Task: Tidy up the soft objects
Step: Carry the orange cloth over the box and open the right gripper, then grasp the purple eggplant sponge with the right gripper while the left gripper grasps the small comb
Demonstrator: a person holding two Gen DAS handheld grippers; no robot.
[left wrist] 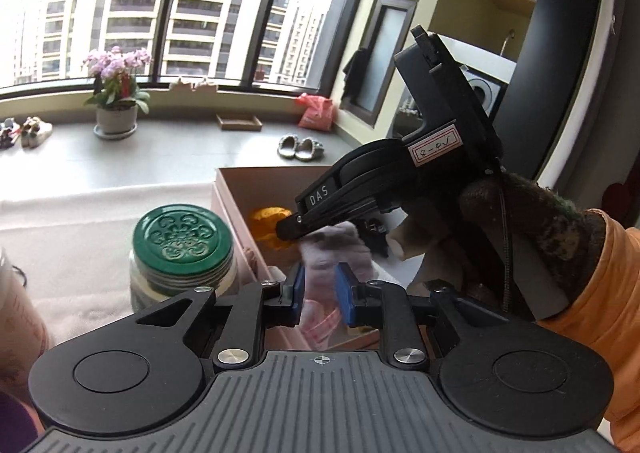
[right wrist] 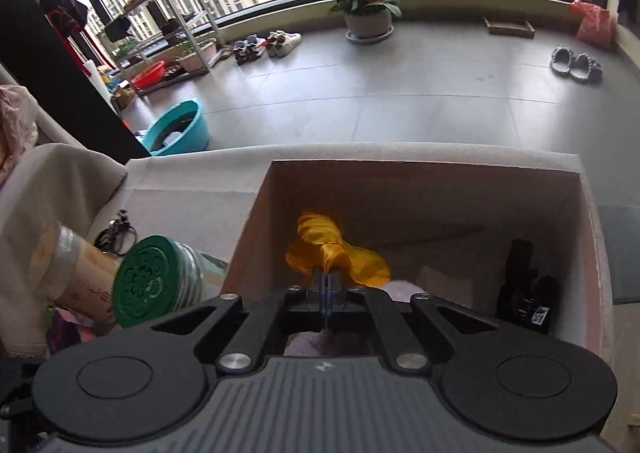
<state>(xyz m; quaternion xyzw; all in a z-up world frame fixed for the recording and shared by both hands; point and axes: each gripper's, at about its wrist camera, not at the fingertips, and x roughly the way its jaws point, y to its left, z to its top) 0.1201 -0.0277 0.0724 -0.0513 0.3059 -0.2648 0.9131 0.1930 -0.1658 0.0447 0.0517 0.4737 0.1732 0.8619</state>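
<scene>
A pink cardboard box [right wrist: 256, 213] stands open on the pale sofa. Inside lie a yellow cloth [right wrist: 344, 253], a black item [right wrist: 524, 289] at the right, and a pale pink cloth [right wrist: 400, 287]. My right gripper [right wrist: 329, 280] is shut on the yellow cloth, low inside the box; it shows from the side in the left wrist view [left wrist: 289, 227]. My left gripper [left wrist: 319, 289] holds a pink and white cloth [left wrist: 336, 249] between its blue pads [left wrist: 343, 293] over the box's near edge [left wrist: 236, 209].
A jar with a green embossed lid [left wrist: 182, 241] stands left of the box, also in the right wrist view [right wrist: 146, 281]. A paper tube [right wrist: 76, 273] lies beside it. On the floor beyond are a flower pot [right wrist: 368, 23], a teal basin [right wrist: 180, 129] and slippers [right wrist: 576, 65].
</scene>
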